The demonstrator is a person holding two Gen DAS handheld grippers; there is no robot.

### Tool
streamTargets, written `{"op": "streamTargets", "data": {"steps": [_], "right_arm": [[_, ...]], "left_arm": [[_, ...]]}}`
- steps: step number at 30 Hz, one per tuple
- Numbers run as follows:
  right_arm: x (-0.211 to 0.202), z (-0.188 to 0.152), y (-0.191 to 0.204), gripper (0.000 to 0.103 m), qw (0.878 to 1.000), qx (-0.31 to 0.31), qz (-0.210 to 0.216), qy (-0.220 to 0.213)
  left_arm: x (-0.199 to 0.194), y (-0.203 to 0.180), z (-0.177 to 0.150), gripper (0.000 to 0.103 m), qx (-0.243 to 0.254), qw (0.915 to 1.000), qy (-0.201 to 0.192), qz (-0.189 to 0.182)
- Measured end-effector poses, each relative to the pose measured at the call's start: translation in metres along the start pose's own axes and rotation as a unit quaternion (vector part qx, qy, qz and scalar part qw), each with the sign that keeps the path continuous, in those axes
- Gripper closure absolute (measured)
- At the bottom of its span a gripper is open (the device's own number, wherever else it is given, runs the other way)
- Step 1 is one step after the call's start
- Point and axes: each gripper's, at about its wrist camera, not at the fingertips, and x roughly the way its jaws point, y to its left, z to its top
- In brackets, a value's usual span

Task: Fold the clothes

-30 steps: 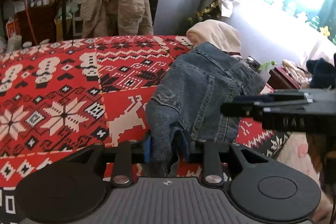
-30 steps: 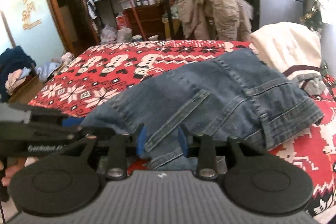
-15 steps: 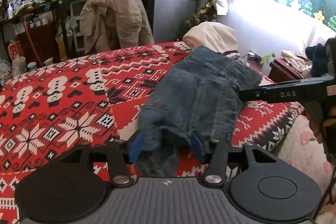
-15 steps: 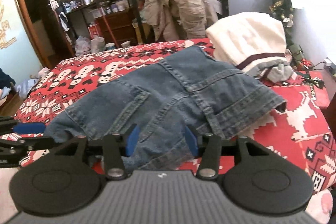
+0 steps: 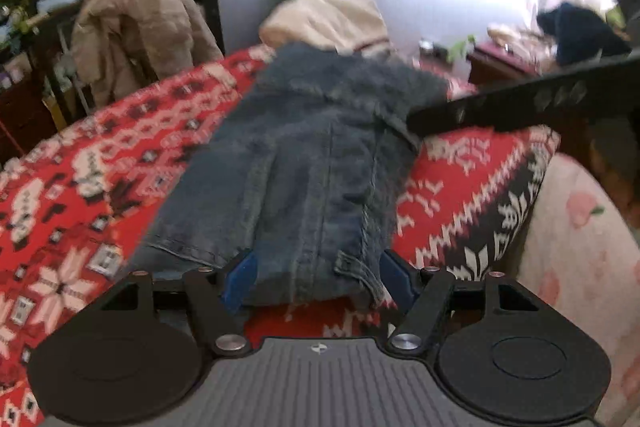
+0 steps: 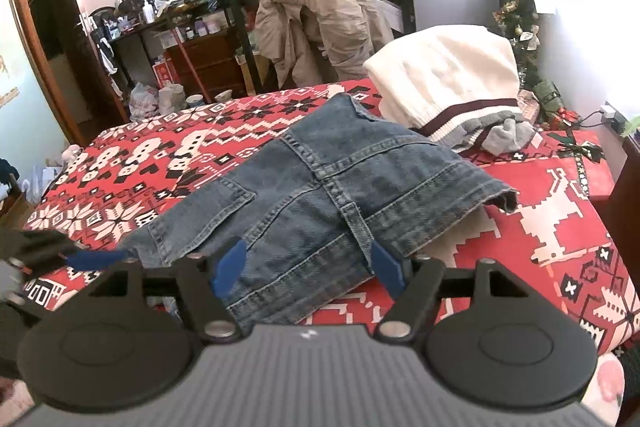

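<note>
Folded blue jeans (image 5: 312,163) lie flat on the red patterned bedspread (image 5: 80,163). My left gripper (image 5: 318,279) sits at their near hem; its jaws are opening and the denim lies loose between the blue pads (image 5: 240,279). In the right wrist view the jeans (image 6: 320,195) show their waistband and back pocket. My right gripper (image 6: 308,269) is at the near edge, jaws also opening, with denim between the pads but not pinched. The left gripper's blue tip (image 6: 92,259) shows at the left of that view. The right gripper (image 5: 520,107) crosses the left wrist view as a black bar.
A cream sweater with a maroon stripe (image 6: 444,87) is heaped at the far end of the bed, just beyond the jeans. A beige jacket (image 6: 320,19) hangs over a chair behind the bed. The bedspread's edge (image 5: 520,195) drops off to the right, beside a dark nightstand (image 5: 500,63).
Both grippers were shut on folds of denim; their jaws have spread apart and the jeans have dropped flat onto the bedspread. The left wrist view has rolled and shifted.
</note>
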Motion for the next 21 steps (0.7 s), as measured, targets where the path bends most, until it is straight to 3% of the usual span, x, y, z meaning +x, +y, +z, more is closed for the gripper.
{"op": "streamTargets", "data": {"steps": [5, 8, 12, 16, 21], "right_arm": [[-0.004, -0.002, -0.004, 0.020, 1.000, -0.006, -0.015, -0.004], [-0.004, -0.003, -0.009, 0.018, 1.000, -0.005, -0.019, -0.004], [-0.004, -0.003, -0.012, 0.017, 1.000, -0.005, -0.025, -0.006], [-0.003, -0.004, -0.015, 0.017, 1.000, 0.000, -0.027, -0.003], [-0.004, -0.002, -0.015, 0.017, 1.000, 0.001, -0.030, -0.001]], "left_arm": [[0.024, -0.001, -0.004, 0.036, -0.005, 0.9995, 0.030, 0.002], [0.033, 0.003, -0.006, 0.044, -0.020, 0.9992, 0.035, 0.006], [0.031, 0.015, -0.006, 0.084, -0.053, 0.9980, 0.024, 0.024], [0.019, 0.038, -0.007, 0.089, -0.129, 0.9916, 0.007, 0.000], [-0.016, 0.051, 0.002, 0.090, -0.151, 0.9870, -0.049, 0.023]]}}
